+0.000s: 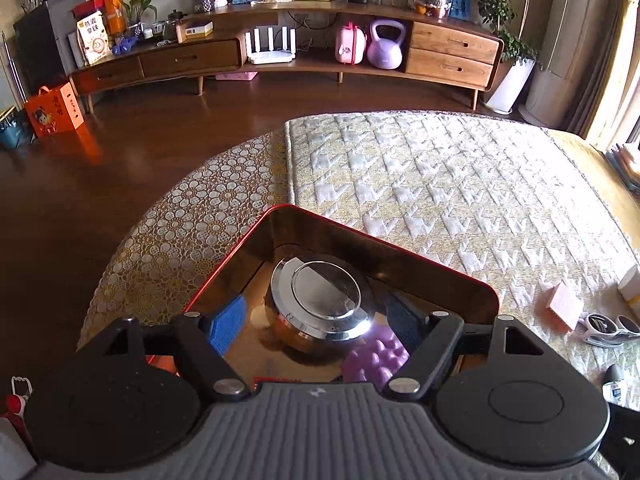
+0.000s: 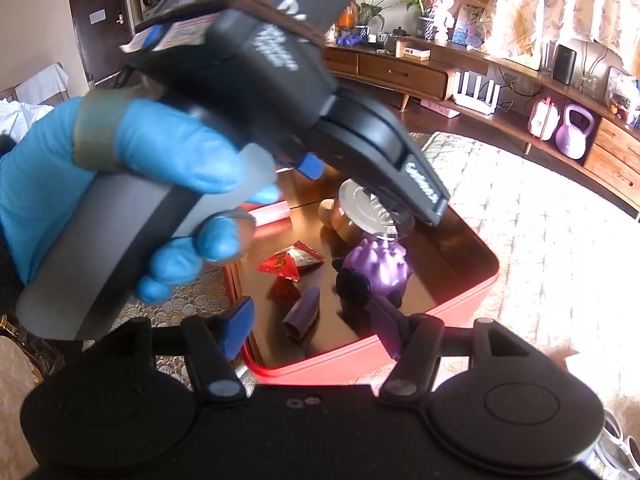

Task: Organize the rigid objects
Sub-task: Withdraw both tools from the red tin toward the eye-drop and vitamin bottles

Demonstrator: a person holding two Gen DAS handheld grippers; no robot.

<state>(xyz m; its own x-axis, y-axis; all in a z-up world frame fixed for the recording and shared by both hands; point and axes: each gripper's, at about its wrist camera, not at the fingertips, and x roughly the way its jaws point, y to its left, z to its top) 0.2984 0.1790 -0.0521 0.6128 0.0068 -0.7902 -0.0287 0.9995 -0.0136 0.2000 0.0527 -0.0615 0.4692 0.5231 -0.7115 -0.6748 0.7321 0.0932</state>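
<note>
An open red tin [image 1: 320, 216] stands on the covered surface. Inside it sits a shiny round metal container [image 1: 324, 300] with a domed lid. My left gripper [image 1: 316, 326] hangs just above it, open, its blue pads clear of the metal on both sides. A purple spiky toy [image 1: 376, 354] lies beside the container. In the right wrist view a blue-gloved hand [image 2: 160, 152] holds the left gripper [image 2: 372, 188] over the metal container [image 2: 372, 208]. My right gripper [image 2: 314, 328] is open above the red tin's [image 2: 460, 304] near edge. The purple spiky toy [image 2: 384, 268], a dark purple wrapper [image 2: 304, 312] and a red candy packet [image 2: 292, 264] lie below it.
A quilted mat [image 1: 440, 180] covers the surface beyond the tin. A pink card box [image 1: 564, 306] and white sunglasses [image 1: 608, 326] lie to the right. A long wooden cabinet [image 1: 192, 60] runs along the far wall, and an orange box [image 1: 54, 110] stands on the dark floor.
</note>
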